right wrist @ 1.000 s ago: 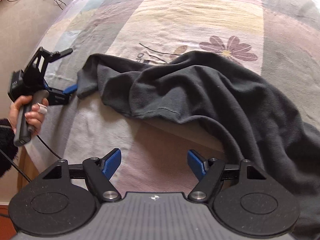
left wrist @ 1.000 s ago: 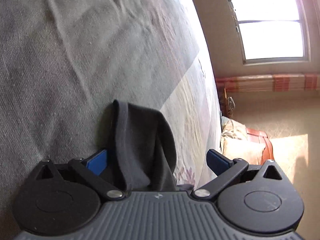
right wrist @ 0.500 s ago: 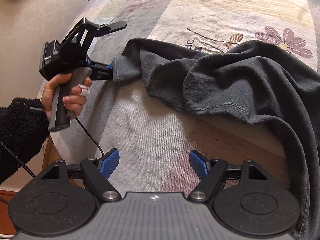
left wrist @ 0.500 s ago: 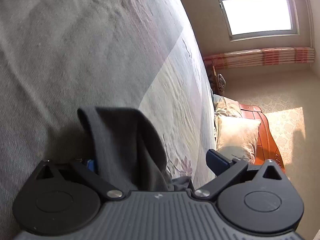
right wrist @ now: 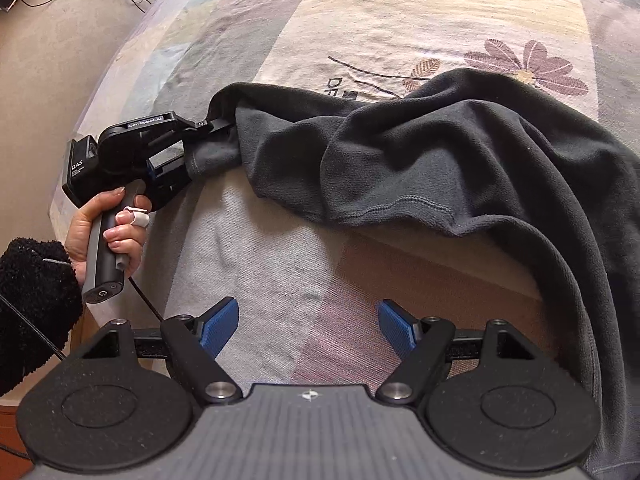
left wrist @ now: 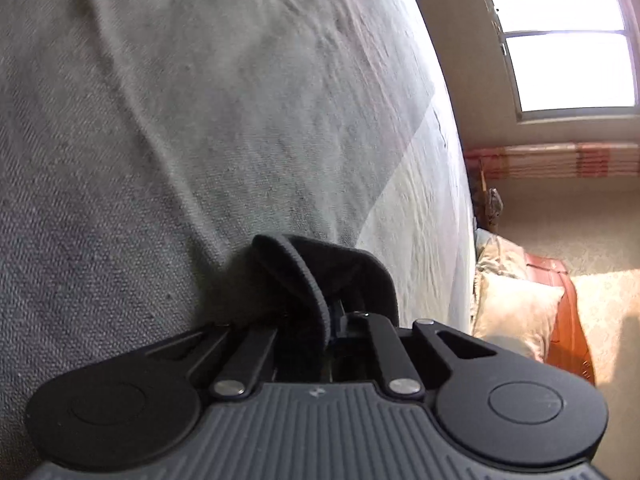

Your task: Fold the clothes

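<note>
A bright window (left wrist: 560,36) lights beige walls, with a striped cloth (left wrist: 552,160) below it. Sun falls on pale carpet (left wrist: 600,300). A patchwork bedspread (right wrist: 400,8) covers the bed; cushions (left wrist: 512,312) lie beside it.

Dark grey garment (right wrist: 460,160): soft matt fleece-like knit, stitched hem, ribbed cuff (left wrist: 304,276). Bed cover (right wrist: 400,12): woven cloth, coarse visible weave, matt, printed flowers. Right gripper (right wrist: 308,324): matt black plastic, ribbed housing, shiny metal pivot pins, blue textured pads. Sleeve (right wrist: 28,304): black fuzzy pile. Bed frame (left wrist: 564,320): glossy reddish wood.
</note>
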Demonstrator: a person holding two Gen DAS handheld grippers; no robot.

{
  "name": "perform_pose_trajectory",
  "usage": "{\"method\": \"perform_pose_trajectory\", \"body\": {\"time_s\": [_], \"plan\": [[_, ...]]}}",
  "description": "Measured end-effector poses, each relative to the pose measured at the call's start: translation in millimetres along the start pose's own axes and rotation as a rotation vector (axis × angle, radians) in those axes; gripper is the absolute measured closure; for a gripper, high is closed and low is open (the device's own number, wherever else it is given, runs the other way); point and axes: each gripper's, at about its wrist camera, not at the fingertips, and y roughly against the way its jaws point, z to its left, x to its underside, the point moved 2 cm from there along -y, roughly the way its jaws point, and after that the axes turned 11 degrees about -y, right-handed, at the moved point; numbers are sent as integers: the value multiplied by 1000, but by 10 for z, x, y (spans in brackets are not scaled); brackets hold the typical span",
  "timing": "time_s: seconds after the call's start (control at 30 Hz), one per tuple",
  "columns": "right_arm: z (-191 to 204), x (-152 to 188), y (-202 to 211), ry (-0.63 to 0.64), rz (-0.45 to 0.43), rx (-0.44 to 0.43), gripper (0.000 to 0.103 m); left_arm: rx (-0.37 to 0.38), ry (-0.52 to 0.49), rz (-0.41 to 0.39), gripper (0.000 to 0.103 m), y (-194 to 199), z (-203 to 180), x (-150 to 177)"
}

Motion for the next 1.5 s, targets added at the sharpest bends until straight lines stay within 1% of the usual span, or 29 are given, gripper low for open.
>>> {"method": "perform_pose_trajectory", "body": {"time_s": [0.03,0.2,0.27,0.3,0.4,0.47,0.57,0.6,0.73,0.8,0.87,0.9,1.0,1.03,1.07,1.13,1.17,1.2,1.23,1.3,1.37,1.47,1.5], "plan": [[1,0,21,8,-6,7,22,-25,-40,17,98,13,-62,-61],[-50,2,116,29,-37,38,22,-176,-333,117,98,-35,-514,-428],[-84,10,141,18,-40,41,22,-226,-434,134,98,-48,-706,-600],[-97,17,154,16,-43,42,22,-240,-468,138,98,-37,-766,-692],[-117,32,187,17,-51,49,22,-290,-552,140,98,-73,-1009,-947],[-128,31,210,19,-60,53,22,-313,-593,149,98,16,-999,-1095],[-153,25,249,15,-74,61,22,-367,-660,153,100,-55,-1151,-1262],[-164,20,264,14,-79,65,22,-372,-673,158,100,-90,-1176,-1322],[-213,-15,338,19,-101,84,22,-407,-755,176,100,-173,-1298,-1425],[-245,-49,388,23,-114,96,22,-442,-789,207,100,-219,-1290,-1424],[-296,-101,438,20,-127,106,22,-495,-776,208,99,-225,-1214,-1466],[-323,-125,456,16,-132,110,22,-522,-745,190,94,-192,-1153,-1519],[-391,-181,494,7,-138,118,22,-576,-649,106,94,-28,-984,-1702],[-400,-188,494,6,-136,119,22,-575,-616,85,94,46,-939,-1745],[-404,-192,491,6,-134,120,22,-558,-582,78,94,107,-895,-1762],[-400,-188,474,7,-128,114,22,-517,-524,83,87,223,-819,-1704],[-397,-183,458,7,-123,110,22,-495,-500,94,84,253,-780,-1633],[-387,-181,440,8,-118,105,22,-472,-462,113,78,269,-720,-1538],[-373,-181,422,9,-114,101,22,-449,-422,132,75,285,-659,-1441],[-346,-180,385,12,-105,93,22,-394,-318,160,75,290,-481,-1180],[-319,-179,348,14,-96,85,22,-364,-223,168,75,265,-306,-970],[-292,-202,355,34,-97,80,22,-297,-116,83,74,290,-100,-812],[-294,-209,362,39,-97,79,22,-274,-75,60,74,297,-47,-819]]}}
